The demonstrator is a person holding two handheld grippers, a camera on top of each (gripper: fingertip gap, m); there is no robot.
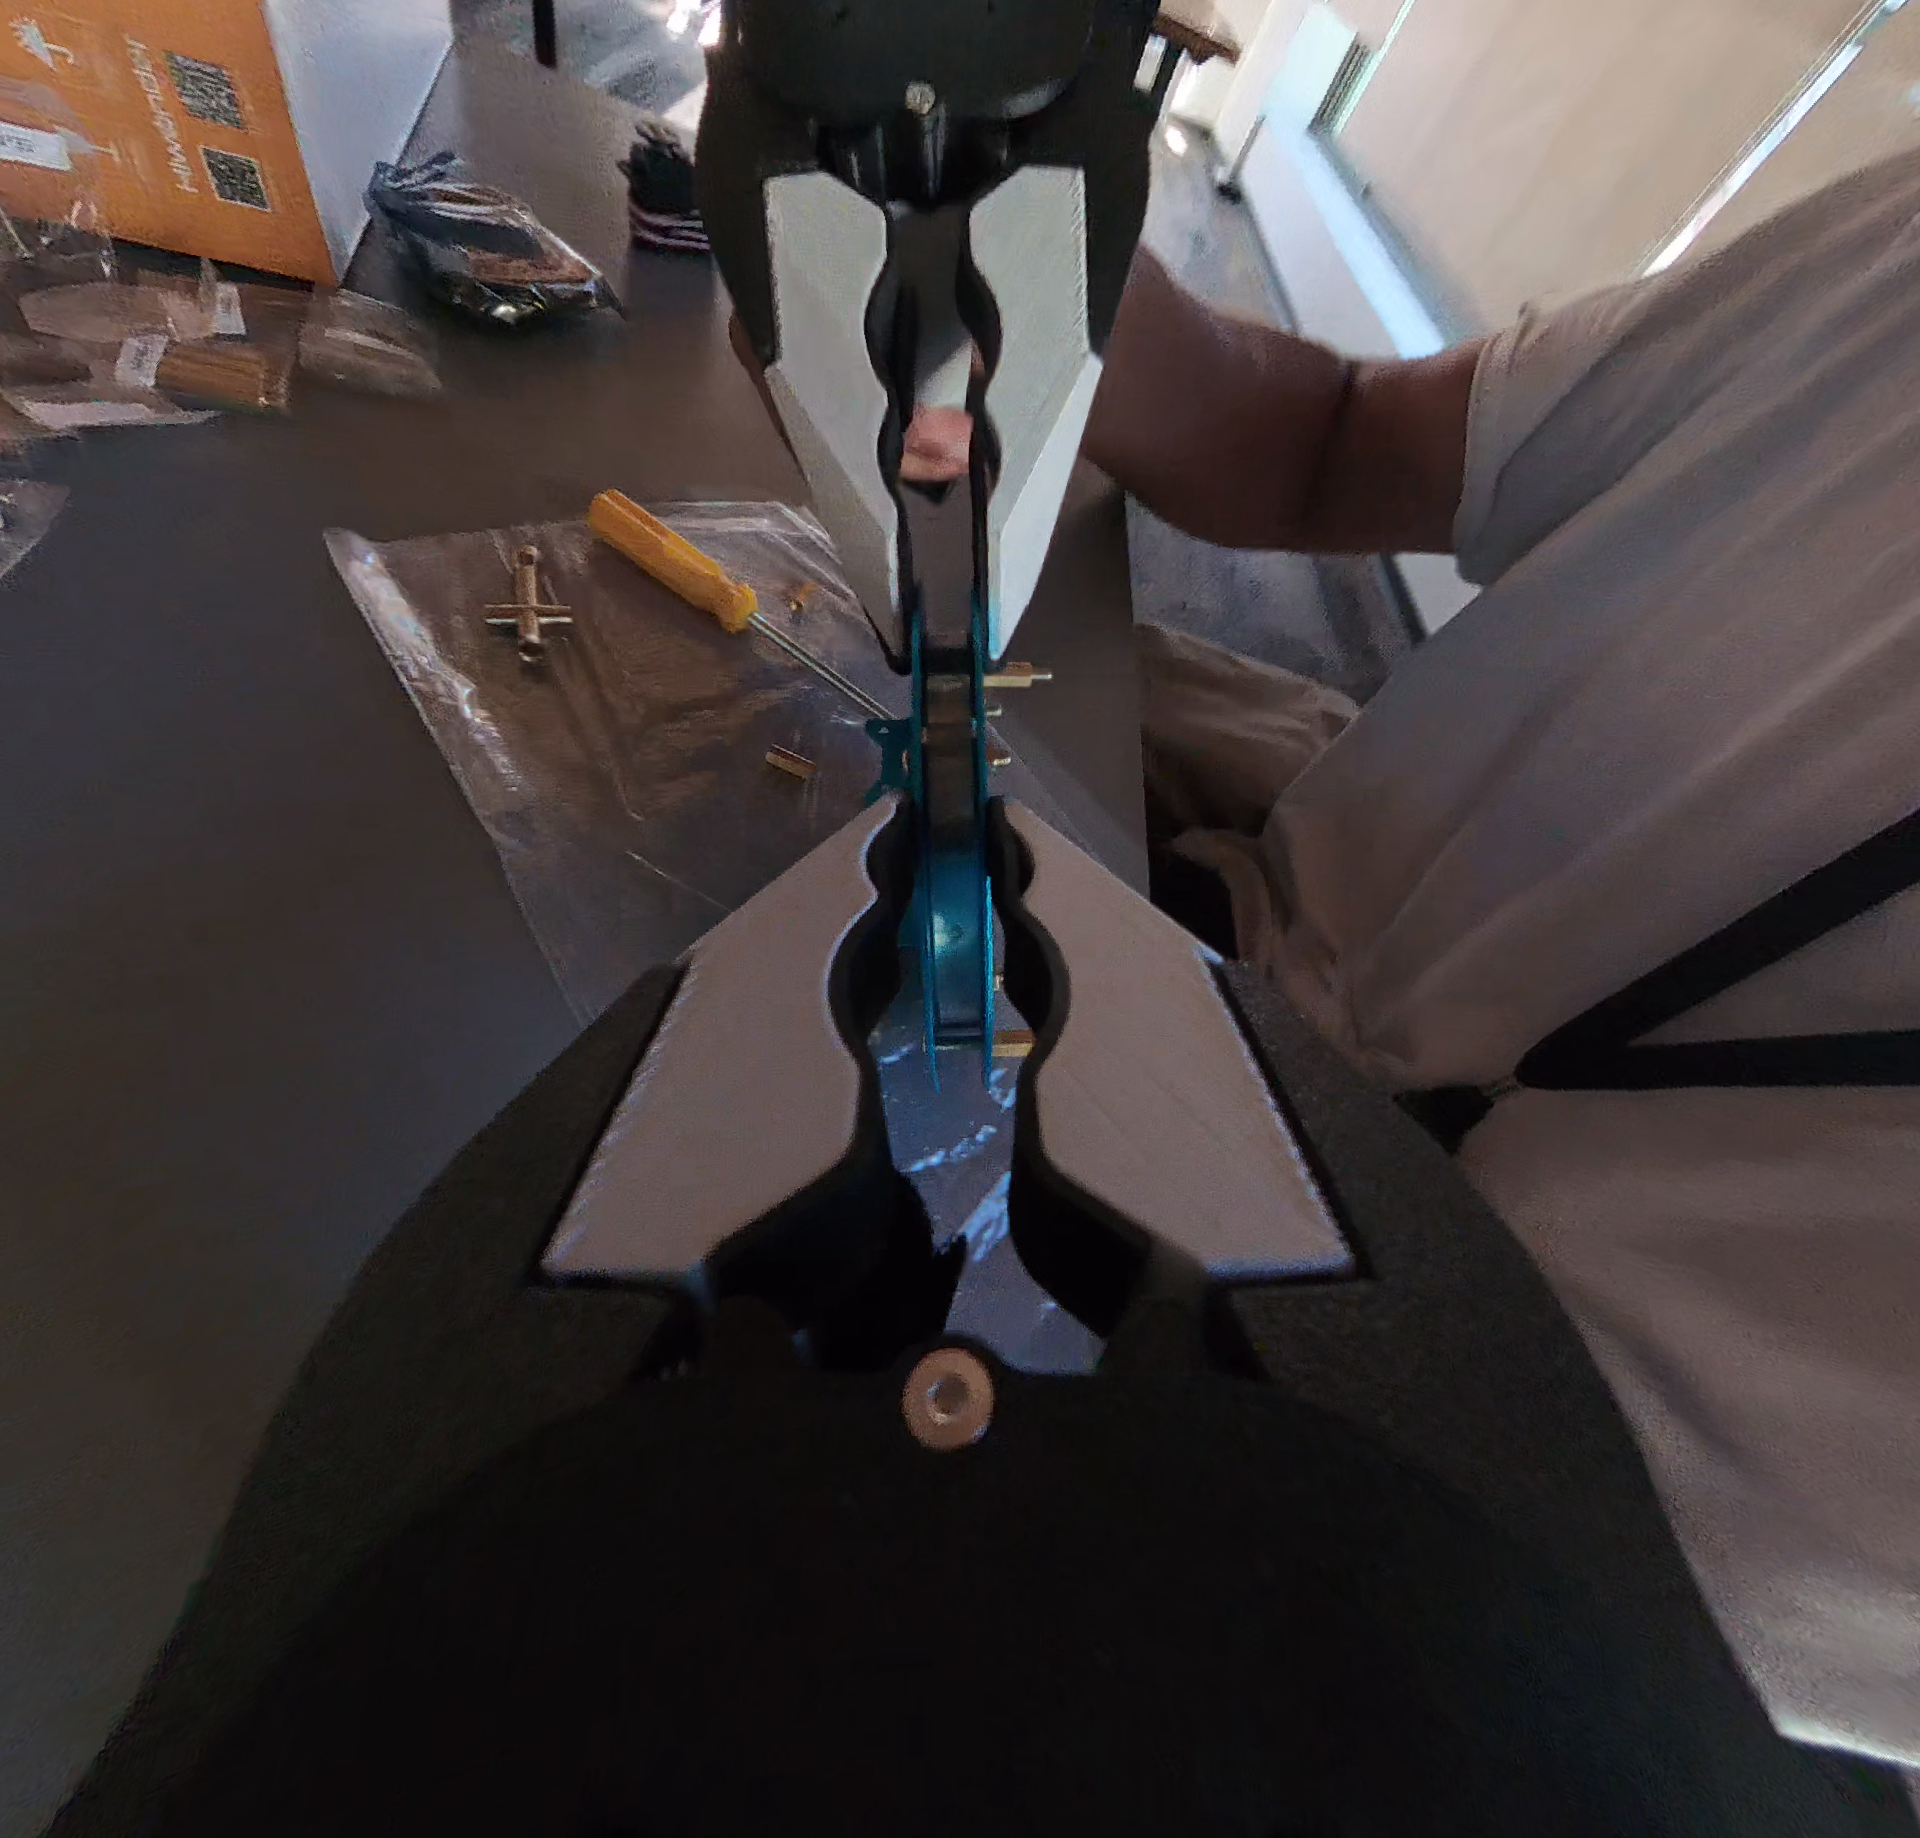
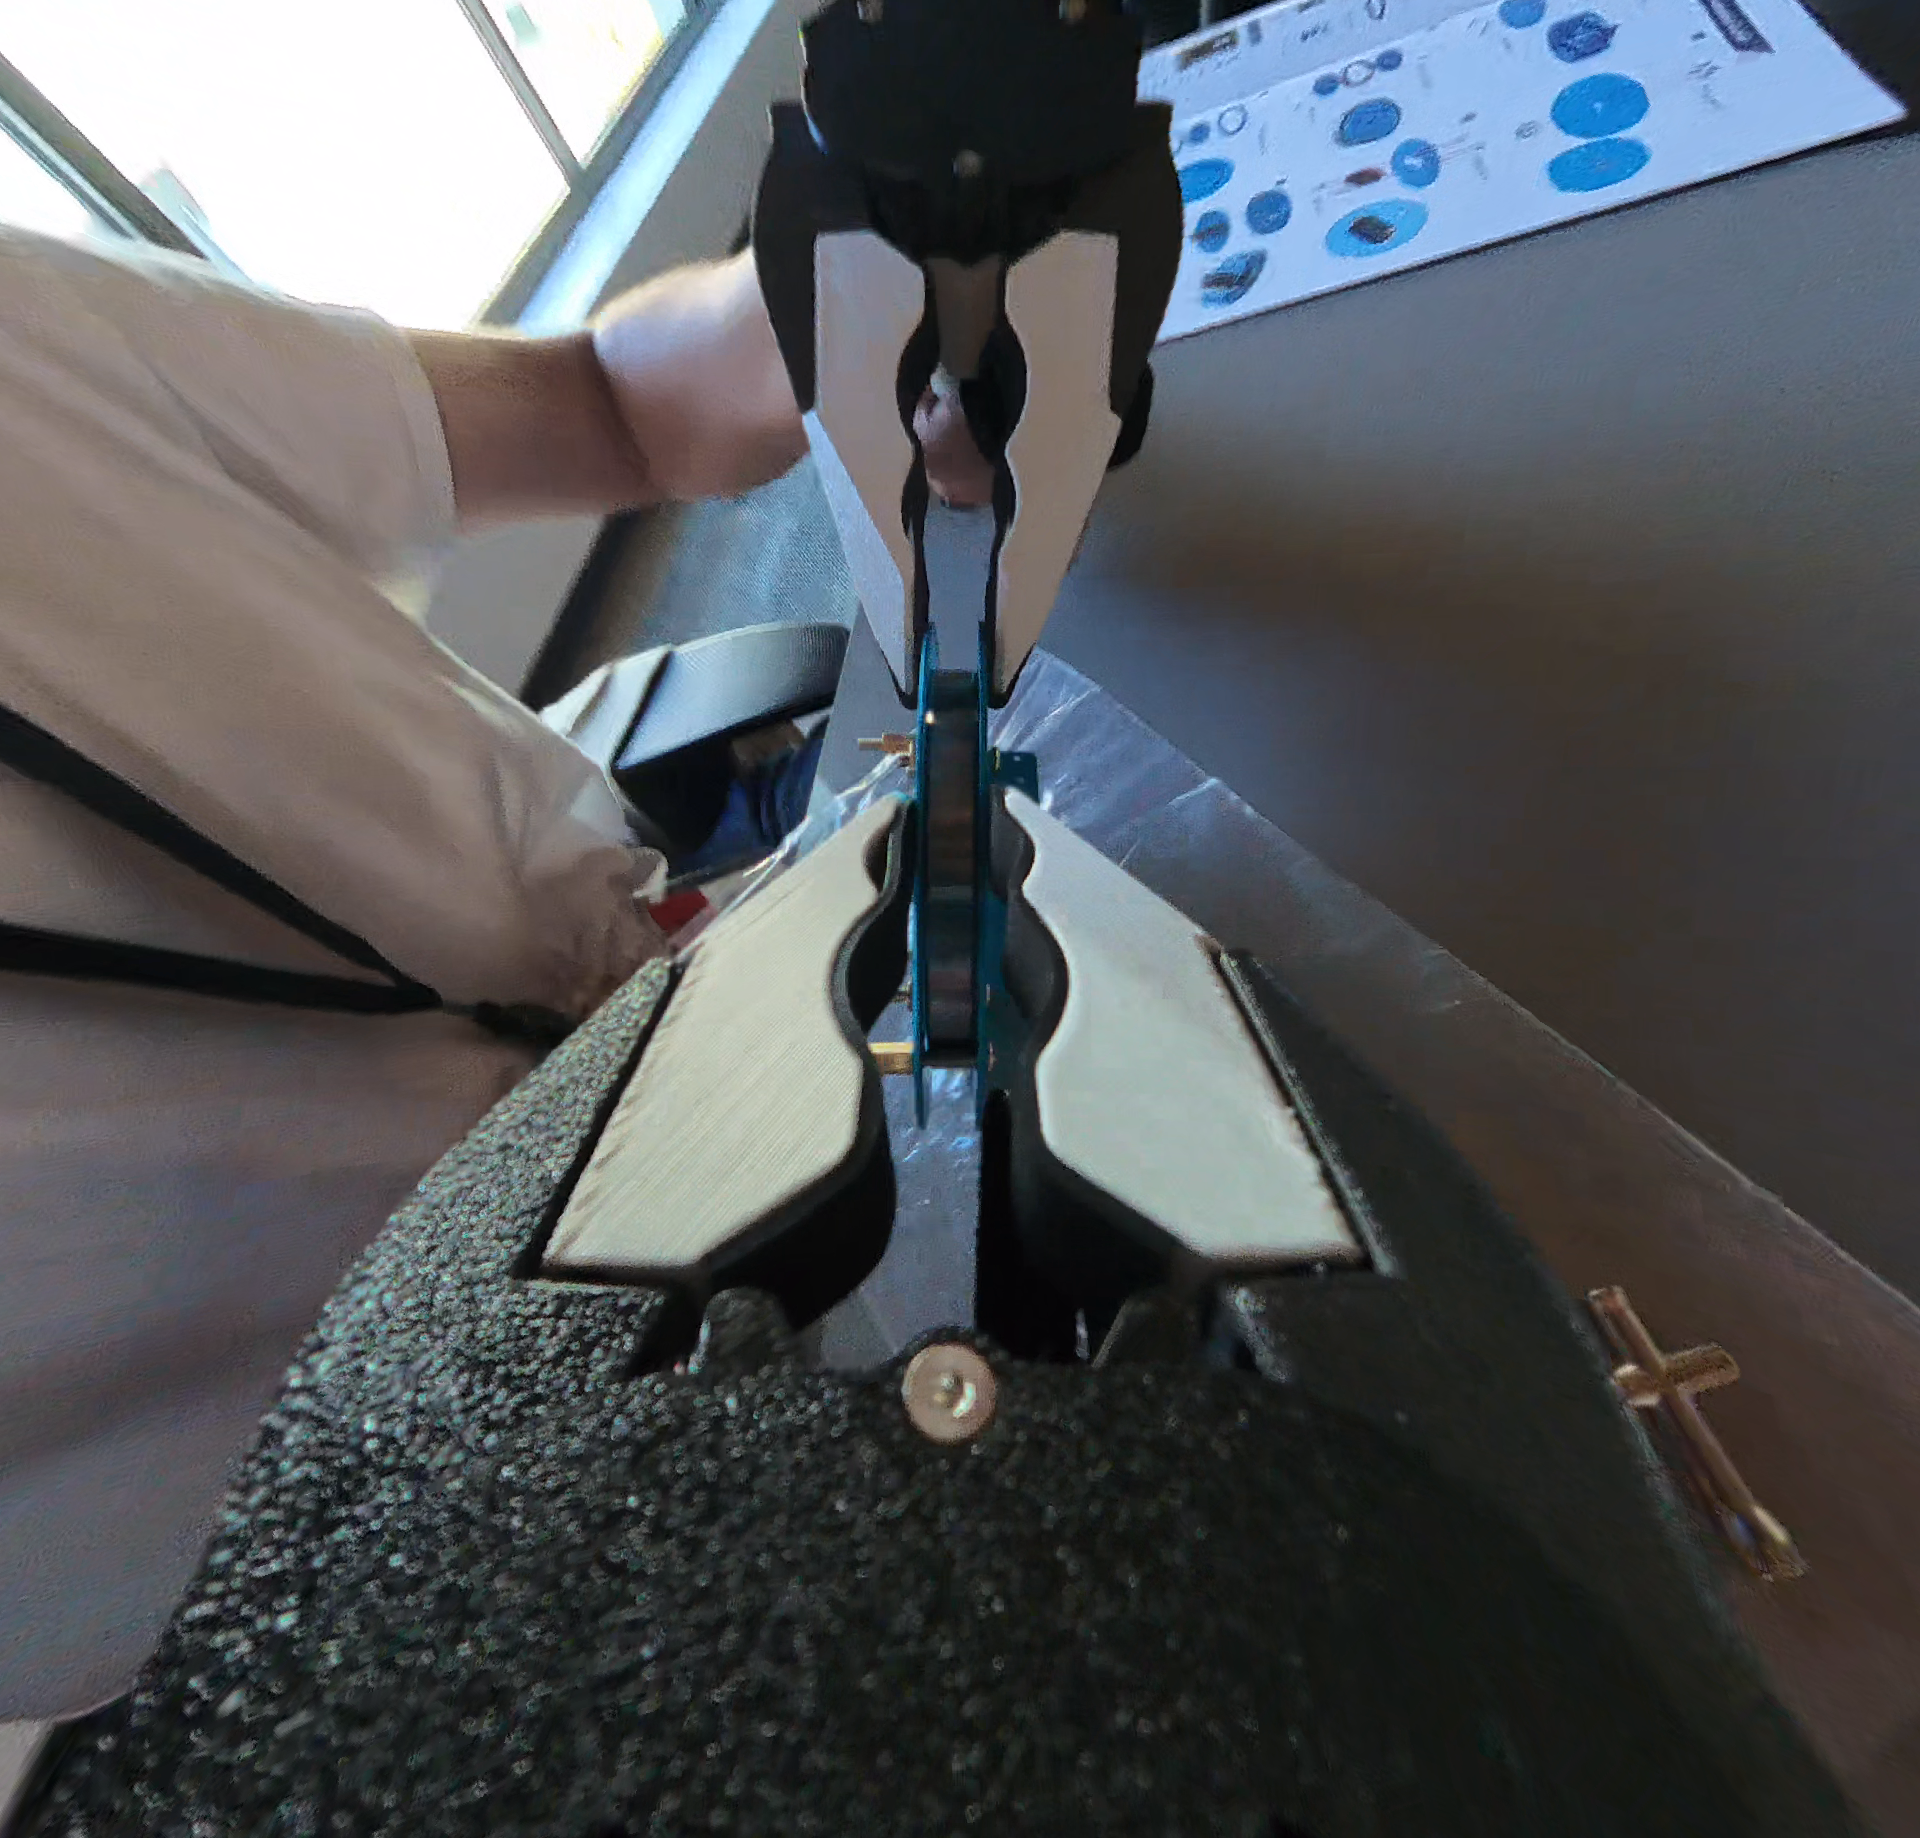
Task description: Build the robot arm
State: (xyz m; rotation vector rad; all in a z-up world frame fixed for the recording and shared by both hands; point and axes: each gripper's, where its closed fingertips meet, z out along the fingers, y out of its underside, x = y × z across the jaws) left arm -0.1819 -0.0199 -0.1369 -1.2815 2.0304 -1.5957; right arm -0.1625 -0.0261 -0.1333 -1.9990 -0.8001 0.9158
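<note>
A blue metal disc assembly point(image 1: 948, 915), two thin plates with brass standoffs and a dark part between them, is held edge-on above a clear plastic bag point(image 1: 623, 728) on the dark table. My left gripper point(image 1: 943, 822) is shut on its near edge. My right gripper point(image 1: 943, 645) faces it from the far side and is shut on the opposite edge. In the right wrist view the same assembly point(image 2: 948, 895) sits between my right gripper point(image 2: 951, 812) close up and my left gripper point(image 2: 954, 682) beyond.
On the bag lie a yellow-handled screwdriver point(image 1: 673, 562), a cross-shaped metal wrench point(image 1: 528, 616) and a loose brass standoff point(image 1: 787, 758). An orange box point(image 1: 156, 95) and bagged parts point(image 1: 488, 250) stand at back left. A printed sheet point(image 2: 1507, 115) lies far right. A person's torso is close by. Only a small space, under 4 cm, lies between the two pairs of fingers.
</note>
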